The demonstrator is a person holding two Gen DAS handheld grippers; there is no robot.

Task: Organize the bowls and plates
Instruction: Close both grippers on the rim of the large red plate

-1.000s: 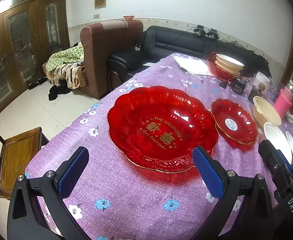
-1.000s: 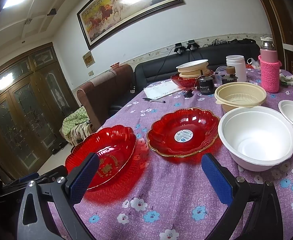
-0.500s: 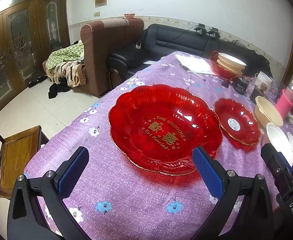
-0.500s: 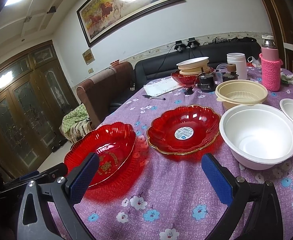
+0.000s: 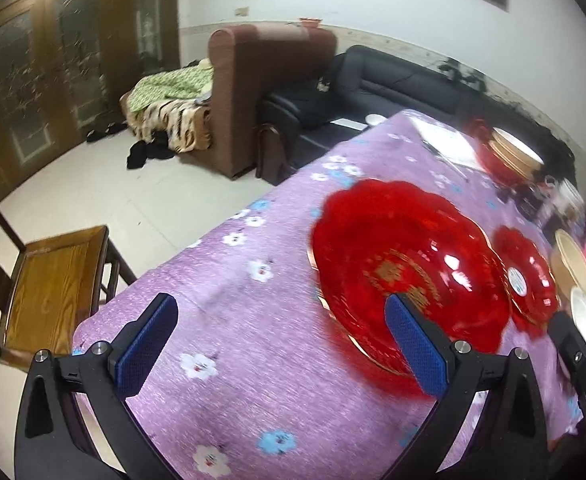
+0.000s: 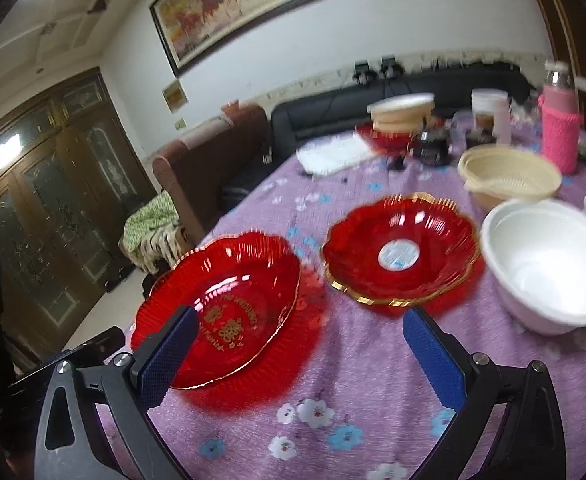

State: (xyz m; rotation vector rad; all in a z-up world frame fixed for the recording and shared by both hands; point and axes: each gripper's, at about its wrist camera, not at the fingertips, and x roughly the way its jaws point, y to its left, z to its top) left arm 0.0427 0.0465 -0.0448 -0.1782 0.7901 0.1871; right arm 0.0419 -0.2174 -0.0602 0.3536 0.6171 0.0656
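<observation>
Left claw (image 5: 281, 336) swung off-plate; floral tablecloth (image 5: 253, 320).

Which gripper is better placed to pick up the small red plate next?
Right. The right gripper is open and faces the small red plate closely, while the left gripper points toward bare tablecloth beside the large red plate.

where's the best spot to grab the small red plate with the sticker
Probably the near scalloped rim of the small red plate, approached low from the open tablecloth in front. The rim flares up, so one finger can slip under; the white bowl crowds its right side.
</observation>
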